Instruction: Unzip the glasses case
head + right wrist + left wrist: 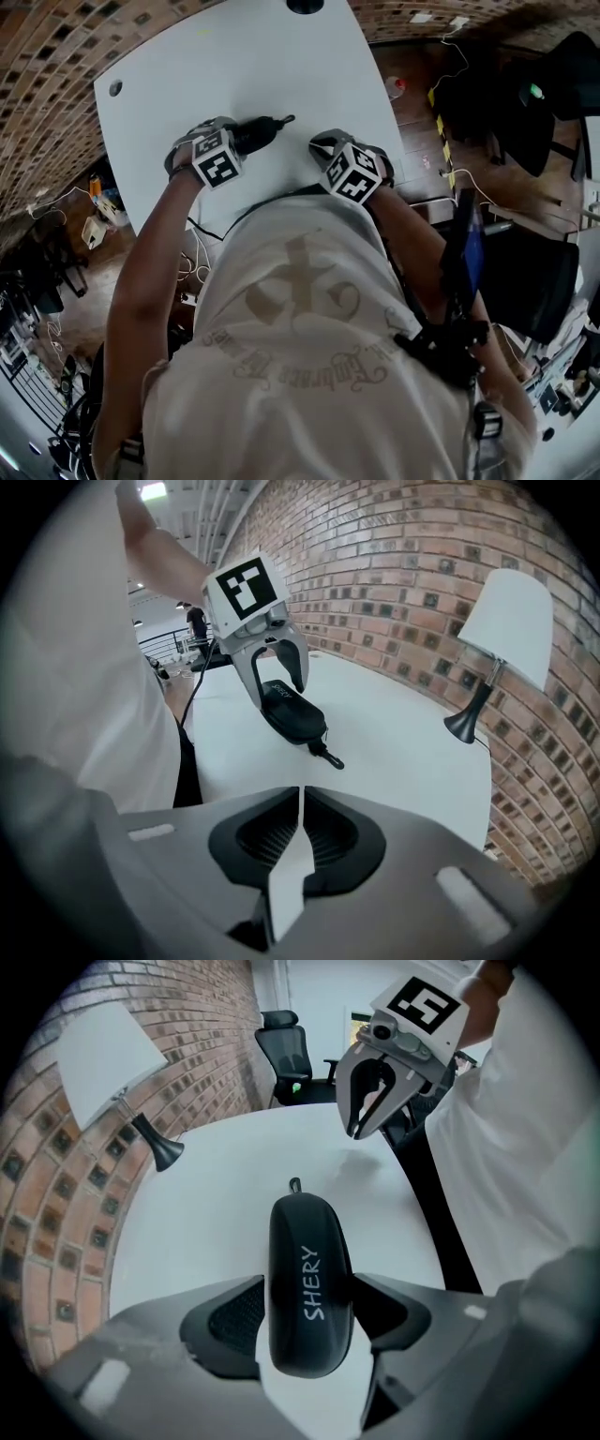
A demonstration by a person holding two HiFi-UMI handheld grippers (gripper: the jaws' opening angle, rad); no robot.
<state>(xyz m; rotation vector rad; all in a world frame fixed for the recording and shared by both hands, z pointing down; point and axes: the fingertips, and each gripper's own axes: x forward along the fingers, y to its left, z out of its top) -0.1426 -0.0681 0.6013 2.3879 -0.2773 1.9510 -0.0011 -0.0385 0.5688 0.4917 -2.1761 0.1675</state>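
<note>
A black zipped glasses case [307,1288] with white lettering sits between my left gripper's [307,1321] pads, which press on its two long sides just above the white table [206,1222]. Its zipper pull [295,1185] sticks out at the far end. From the head view the case [258,134] juts right from the left gripper [230,141]. My right gripper [300,803] is shut with nothing in it, hanging above the table to the right of the case [295,719] and apart from it. In the left gripper view the right gripper [361,1132] hovers beyond the pull.
A lamp with a white shade [506,621] and black base [464,726] stands at the table's far side by the brick wall. The table has a round hole [115,88] near its left corner. Black office chairs [286,1049] and cables lie beyond the table's right edge.
</note>
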